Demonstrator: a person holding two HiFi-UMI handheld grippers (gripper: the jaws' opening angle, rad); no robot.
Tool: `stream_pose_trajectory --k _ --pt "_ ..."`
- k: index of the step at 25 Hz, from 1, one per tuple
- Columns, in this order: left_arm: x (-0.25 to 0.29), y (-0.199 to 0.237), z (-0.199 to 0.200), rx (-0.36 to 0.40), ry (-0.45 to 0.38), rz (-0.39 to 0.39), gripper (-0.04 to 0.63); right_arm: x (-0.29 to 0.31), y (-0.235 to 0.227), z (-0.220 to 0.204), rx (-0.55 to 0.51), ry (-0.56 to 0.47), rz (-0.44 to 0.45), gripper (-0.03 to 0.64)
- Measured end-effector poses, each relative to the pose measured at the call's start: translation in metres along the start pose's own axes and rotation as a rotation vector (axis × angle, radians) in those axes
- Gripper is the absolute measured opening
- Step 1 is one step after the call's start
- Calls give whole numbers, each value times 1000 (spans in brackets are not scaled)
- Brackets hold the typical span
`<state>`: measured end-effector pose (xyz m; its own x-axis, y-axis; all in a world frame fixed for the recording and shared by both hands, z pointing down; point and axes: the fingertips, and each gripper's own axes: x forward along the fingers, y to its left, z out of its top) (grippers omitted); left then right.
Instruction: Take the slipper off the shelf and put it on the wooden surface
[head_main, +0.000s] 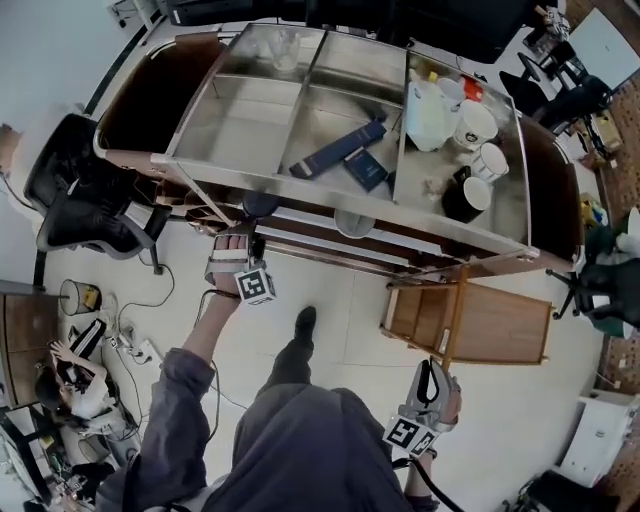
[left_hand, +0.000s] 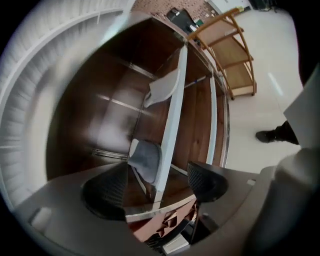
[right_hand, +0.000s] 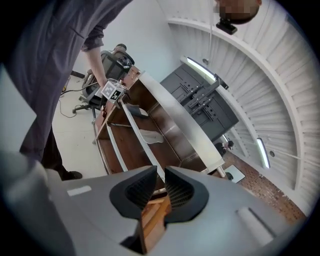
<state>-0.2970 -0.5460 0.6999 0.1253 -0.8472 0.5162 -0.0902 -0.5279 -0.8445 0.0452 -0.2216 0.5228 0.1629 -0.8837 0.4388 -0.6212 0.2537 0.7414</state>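
Indoors, over a pale floor, the left claw stands wide apart and empty at the dark wooden shelf. The grey slipper lies on the shelf just beyond it. The right claw, closed on nothing, hangs near a small wooden rack.

No legible text; any print on the blue book looks too small.
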Motion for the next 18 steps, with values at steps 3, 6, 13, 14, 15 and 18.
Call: stream_pose_trajectory --k 3,6,13,14,15,18 --pt "60 -3 -15 55 73 -51 404 14 -15 -2 -1 64 4 34" --pt "76 -1 -15 38 55 -102 201 21 -20 -3 -1 108 23 34" --pt "28 30 -13 -55 -20 -10 93 22 -17 -14 2 124 65 29" --pt "16 31 -12 -67 -23 5 90 20 -16 -16 -1 119 69 29" --pt "4 31 -11 -78 -23 15 89 16 -16 -19 -2 112 71 29" --pt "-42 19 -4 -100 -12 35 87 0 -19 -33 -1 80 63 29"
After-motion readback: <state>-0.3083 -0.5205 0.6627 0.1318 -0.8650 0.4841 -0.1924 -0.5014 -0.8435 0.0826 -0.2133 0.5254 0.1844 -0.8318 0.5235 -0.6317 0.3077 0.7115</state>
